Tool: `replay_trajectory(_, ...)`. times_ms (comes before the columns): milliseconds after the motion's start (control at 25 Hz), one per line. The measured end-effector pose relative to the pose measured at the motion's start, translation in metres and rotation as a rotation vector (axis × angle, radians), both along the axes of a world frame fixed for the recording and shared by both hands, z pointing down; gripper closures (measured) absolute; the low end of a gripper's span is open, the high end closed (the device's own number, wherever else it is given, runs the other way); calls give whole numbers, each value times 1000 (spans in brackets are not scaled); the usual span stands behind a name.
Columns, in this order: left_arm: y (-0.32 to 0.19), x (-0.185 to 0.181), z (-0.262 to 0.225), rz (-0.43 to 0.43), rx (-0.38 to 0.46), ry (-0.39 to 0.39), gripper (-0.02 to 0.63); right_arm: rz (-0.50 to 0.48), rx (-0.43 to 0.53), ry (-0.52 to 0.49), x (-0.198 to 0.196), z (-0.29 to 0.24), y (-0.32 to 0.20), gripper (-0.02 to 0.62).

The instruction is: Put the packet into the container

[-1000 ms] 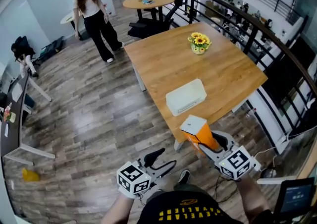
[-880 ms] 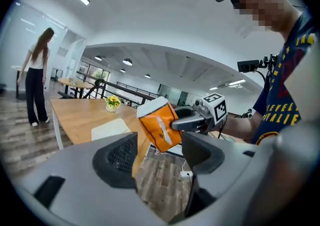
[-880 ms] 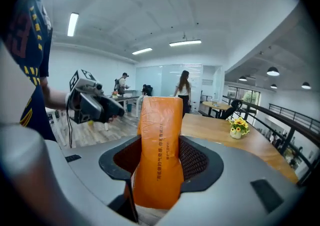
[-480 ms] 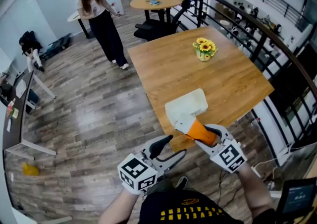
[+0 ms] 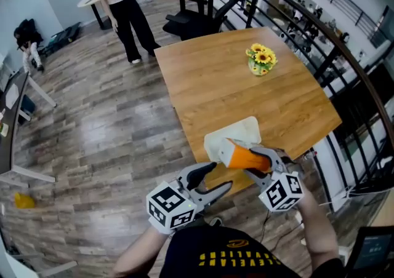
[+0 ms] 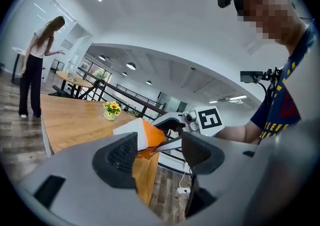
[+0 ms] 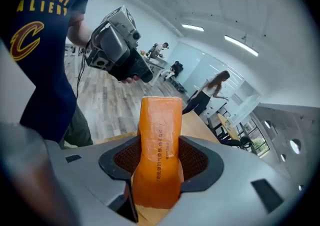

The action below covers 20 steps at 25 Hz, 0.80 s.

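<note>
One orange packet (image 5: 241,156) sits tight between the two jaws of the right gripper (image 5: 261,160), which squeeze it from both sides while most of it sticks out past their tips. A second ago this packet hung low, out past the edge of the wooden table (image 5: 215,74) and apart from the white container (image 5: 239,131). Now it has come up and forward, and in the head view its front end lies over the container's near rim (I cannot tell if it touches the rim or floats above it). The jaws have not moved at all in that time, so the grip is the same. The left gripper (image 5: 211,182) has come along too and is now just by the table's near edge, with its jaws wide apart and nothing in them. The container has stayed by the table's front edge, well apart from the little pot of sunflowers (image 5: 261,60). I think the carrying part is nearly done: the packet needs to go a bit more over the open top, and then the jaws can let go.
</note>
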<state>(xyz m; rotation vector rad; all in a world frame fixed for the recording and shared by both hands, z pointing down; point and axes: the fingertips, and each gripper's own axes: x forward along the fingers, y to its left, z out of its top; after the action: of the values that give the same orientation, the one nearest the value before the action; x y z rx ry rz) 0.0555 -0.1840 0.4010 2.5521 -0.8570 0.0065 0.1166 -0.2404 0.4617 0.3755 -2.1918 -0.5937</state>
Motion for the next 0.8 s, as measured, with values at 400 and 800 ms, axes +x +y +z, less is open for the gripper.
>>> replay_trajectory(400,-52,-31,45,57,-132,67,330,-88,-40,190,-36,41,-49,364)
replay_trajectory(800,-78,-41,81,43,-264,122,330,-259,-48,351,-46,76,-64,364)
